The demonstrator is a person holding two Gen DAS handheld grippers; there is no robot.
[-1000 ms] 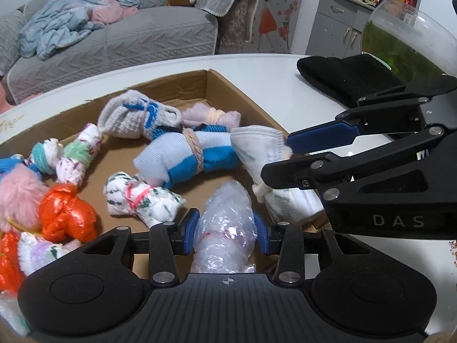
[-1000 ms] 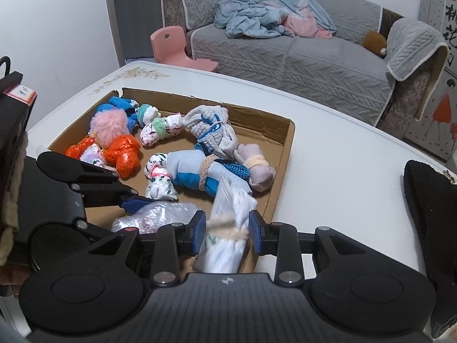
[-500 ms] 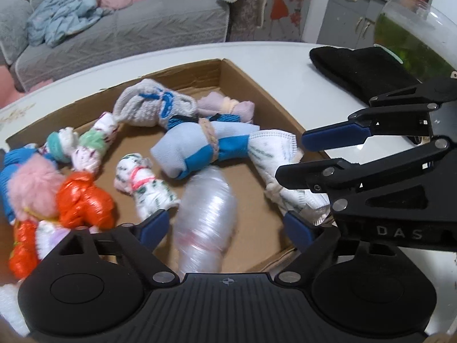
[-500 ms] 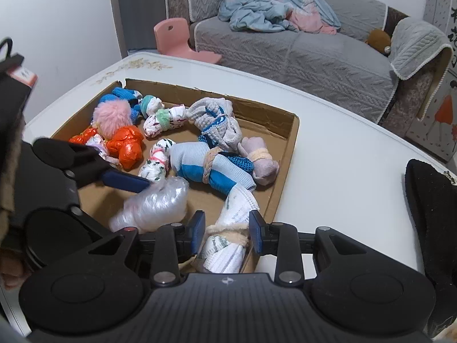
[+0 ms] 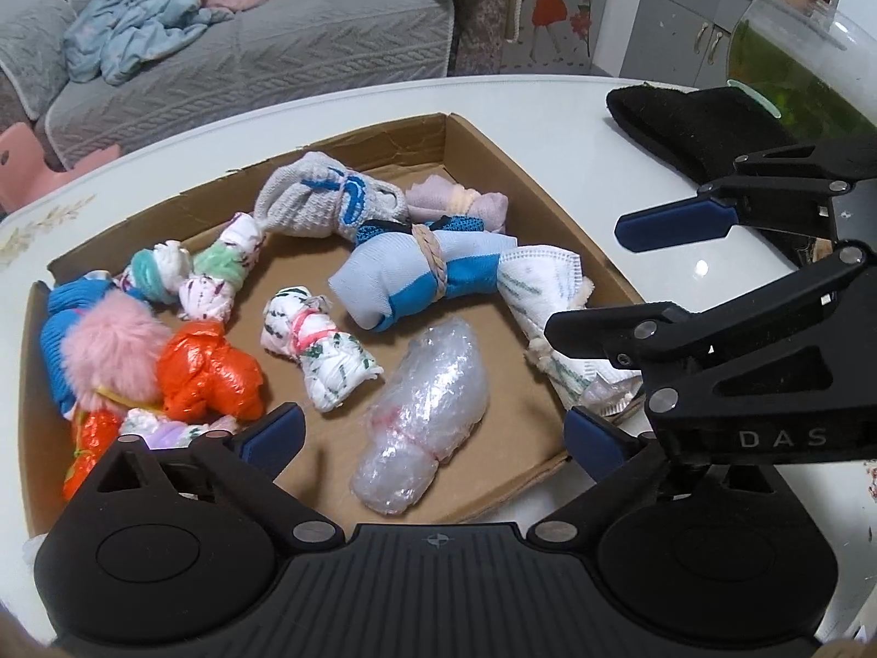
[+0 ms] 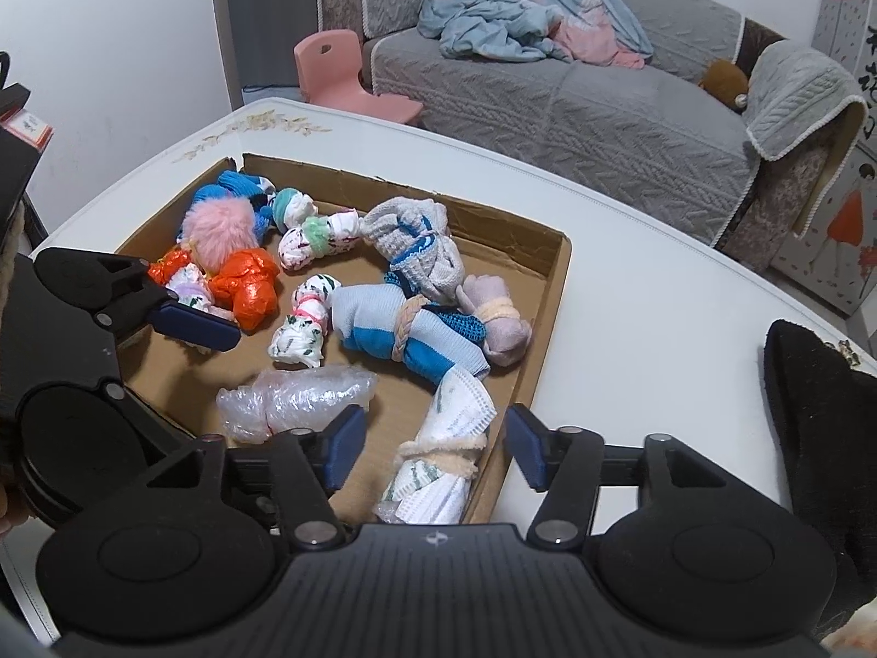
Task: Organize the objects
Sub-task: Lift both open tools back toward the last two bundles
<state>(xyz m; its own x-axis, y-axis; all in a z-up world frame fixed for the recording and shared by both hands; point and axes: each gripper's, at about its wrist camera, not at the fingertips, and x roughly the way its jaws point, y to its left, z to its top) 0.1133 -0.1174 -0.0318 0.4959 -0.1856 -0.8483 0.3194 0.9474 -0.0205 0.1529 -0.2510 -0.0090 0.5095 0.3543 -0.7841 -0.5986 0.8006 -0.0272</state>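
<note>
A shallow cardboard box (image 5: 351, 148) on the white table holds several tied bundles. In the left wrist view a clear plastic bundle (image 5: 422, 411) lies on the box floor. My left gripper (image 5: 433, 433) straddles it with jaws opening wide, pads clear of it. In the right wrist view a white patterned cloth bundle (image 6: 444, 449) tied with a beige band rests in the box's near corner. My right gripper (image 6: 436, 447) has its jaws opening around the bundle, and the pads do not touch it. A blue sock roll (image 5: 416, 279) lies mid-box.
Orange plastic (image 5: 208, 373), pink fluffy (image 5: 109, 340) and grey sock (image 5: 318, 197) bundles fill the box's left and far side. A black cloth (image 5: 685, 126) and a glass bowl (image 5: 795, 55) sit on the table (image 5: 548, 126) to the right. A grey sofa stands behind.
Both grippers went from shut to open. The left let go of the clear plastic bundle and the right let go of the white patterned bundle. Both bundles now lie in the box.
</note>
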